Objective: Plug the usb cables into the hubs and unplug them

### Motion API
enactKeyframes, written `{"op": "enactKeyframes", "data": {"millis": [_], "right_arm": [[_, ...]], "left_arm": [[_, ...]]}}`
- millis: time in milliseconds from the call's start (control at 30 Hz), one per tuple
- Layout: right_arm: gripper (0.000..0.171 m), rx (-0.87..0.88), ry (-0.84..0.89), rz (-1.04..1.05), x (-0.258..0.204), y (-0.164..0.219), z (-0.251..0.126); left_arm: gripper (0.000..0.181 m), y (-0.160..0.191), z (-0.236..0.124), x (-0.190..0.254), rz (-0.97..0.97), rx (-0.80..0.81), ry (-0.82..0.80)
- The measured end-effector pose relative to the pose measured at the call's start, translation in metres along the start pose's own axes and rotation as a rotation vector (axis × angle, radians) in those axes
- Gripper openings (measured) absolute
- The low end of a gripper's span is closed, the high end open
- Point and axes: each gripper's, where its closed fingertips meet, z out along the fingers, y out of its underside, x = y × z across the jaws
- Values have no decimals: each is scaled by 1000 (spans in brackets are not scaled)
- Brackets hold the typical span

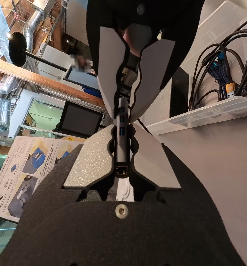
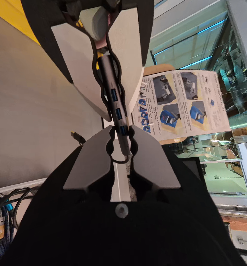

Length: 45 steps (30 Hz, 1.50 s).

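Observation:
A grey USB hub (image 1: 122, 151) with three empty blue ports and a network socket at its near end is held in the air between both grippers, which face each other. My left gripper (image 1: 122, 126) is shut on the socket end. My right gripper (image 1: 122, 119) comes from the opposite side and grips the far end. In the right wrist view the hub (image 2: 110, 84) runs from my right gripper (image 2: 121, 126), shut on its cable end, up into the left gripper (image 2: 119, 117). The hub's black lead (image 2: 120, 161) loops out below.
A clear plastic bin (image 1: 206, 113) holds a tangle of USB cables (image 1: 223, 72); they also show in the right wrist view (image 2: 0, 215). A loose black USB plug (image 2: 75, 134) lies on the grey table (image 2: 33, 115). A printed instruction sheet (image 2: 184, 103) stands behind. Left and right tips are no more than a few centimetres apart.

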Motion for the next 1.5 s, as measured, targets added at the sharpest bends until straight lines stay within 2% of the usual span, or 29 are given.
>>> {"op": "enactKeyframes", "data": {"millis": [33, 200, 333, 433, 533, 600, 700, 800, 900, 1033, 1167, 1267, 1333, 1433, 1500], "right_arm": [[19, -21, -14, 3, -2, 3, 1], [18, -101, 31, 40, 10, 18, -1], [18, -180, 238, 183, 54, 49, -20], [18, -240, 280, 299, 67, 86, -37], [18, -310, 189, 508, 54, 136, -39], [18, -356, 71, 655, 31, 170, -30], [18, -471, -64, 742, -10, 217, -16], [18, -571, -189, 805, -47, 245, -4], [18, -646, -212, 824, -62, 261, 4], [24, -637, -143, 893, -45, 262, -2], [33, -644, 46, 926, -1, 257, -48], [39, -728, 59, 1116, -9, 268, -86], [37, -851, 26, 1245, -31, 289, -99], [21, -869, -56, 1464, -57, 303, -86], [10, -926, -65, 1507, -68, 313, -81]], "left_arm": [[17, 1, 2, 2, -7, -5, 8], [41, 4, -2, -21, -73, -13, -118], [30, 11, -29, -57, -43, -45, -314], [29, 12, -39, -64, -83, -50, -326], [27, 15, -37, -60, -94, -65, -291], [26, 24, -32, -55, -77, -117, -268], [26, 35, -24, -50, -49, -188, -253], [25, 37, -20, -47, -70, -192, -230], [23, 40, -21, -50, -73, -202, -248], [23, 45, -25, -54, -104, -214, -251], [23, 56, -41, -68, -151, -241, -297], [23, 68, -63, -83, -242, -262, -345], [23, 77, -77, -89, -303, -276, -364], [23, 87, -94, -97, -336, -297, -401], [23, 91, -101, -101, -341, -313, -421]]}}
